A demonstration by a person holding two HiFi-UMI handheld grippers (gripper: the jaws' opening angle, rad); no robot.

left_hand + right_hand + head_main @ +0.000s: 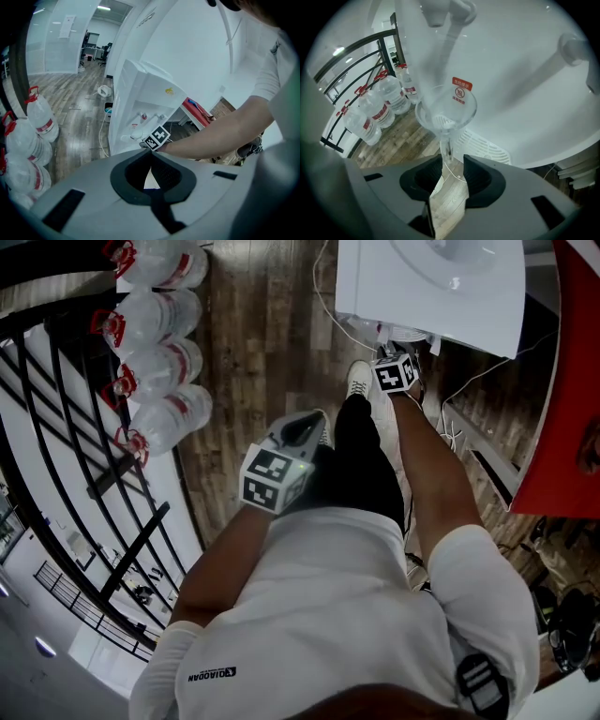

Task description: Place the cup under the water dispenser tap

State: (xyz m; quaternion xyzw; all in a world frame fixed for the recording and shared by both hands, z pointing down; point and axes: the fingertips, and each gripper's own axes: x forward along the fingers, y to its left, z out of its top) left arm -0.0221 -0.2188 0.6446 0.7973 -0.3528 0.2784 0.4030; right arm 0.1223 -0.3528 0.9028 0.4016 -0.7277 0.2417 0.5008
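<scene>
The cup (446, 110) is clear and colourless, with a wide round rim narrowing like a funnel to a thin stem. In the right gripper view it stands at 12 o'clock from the jaw tips. The tap (437, 14) of the white water dispenser (525, 84) is at 12 o'clock above its rim, and the slotted drip grille (485, 146) is at 4 o'clock of its stem.

The right gripper (453, 162) holds the cup by that stem. Its jaws are drawn in but not together, and the stem lies against the jaw at 9 o'clock, with a strip of floor showing beside it.

In the head view the right arm (431, 474) is stretched nearly straight towards 1 o'clock, carrying its marker cube (396, 373) to the dispenser's edge. The left arm (225, 559) is bent and kept close to the body. The left gripper (150, 157) is held near the waist, its jaws closed with nothing between them and only a thin sliver of gap below the tips.

On the dispenser wall, at 1 o'clock of the cup's rim, is a red sticker (461, 83) with white characters too small to read, and a round red symbol sits just under it. The white shirt (328, 615) bears the word "DIADORA" (211, 674) on its left sleeve. Large water bottles (159, 371) with red labels lie at 10 o'clock on the wood floor (262, 352).
</scene>
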